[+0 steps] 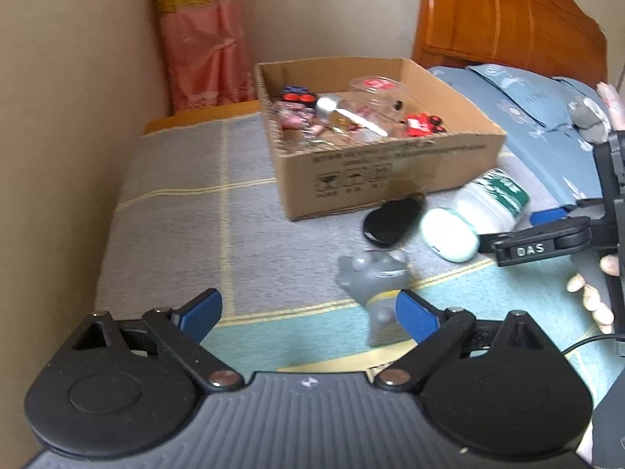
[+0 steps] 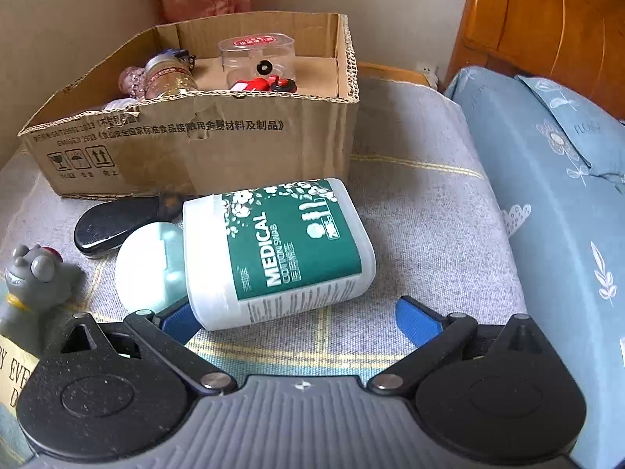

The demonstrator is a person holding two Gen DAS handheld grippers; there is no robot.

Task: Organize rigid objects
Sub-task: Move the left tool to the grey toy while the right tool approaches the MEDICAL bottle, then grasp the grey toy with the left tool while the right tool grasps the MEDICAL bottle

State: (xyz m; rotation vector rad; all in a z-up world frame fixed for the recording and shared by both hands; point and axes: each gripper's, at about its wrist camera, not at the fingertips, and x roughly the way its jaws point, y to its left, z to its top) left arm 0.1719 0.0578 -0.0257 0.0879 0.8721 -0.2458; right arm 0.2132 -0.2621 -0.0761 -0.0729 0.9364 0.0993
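Fingers spread wide on my right gripper [image 2: 299, 318], I see the white plastic cotton swab box with the green label [image 2: 273, 254] lying on its side right between them, its long way slanting across, while my left gripper [image 1: 308, 314] hangs loose and empty farther off.

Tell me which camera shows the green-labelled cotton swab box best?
The right wrist view: the cotton swab box lies close, on its side, label readable. The left wrist view shows it small and blurred near the cardboard box, partly behind the right gripper.
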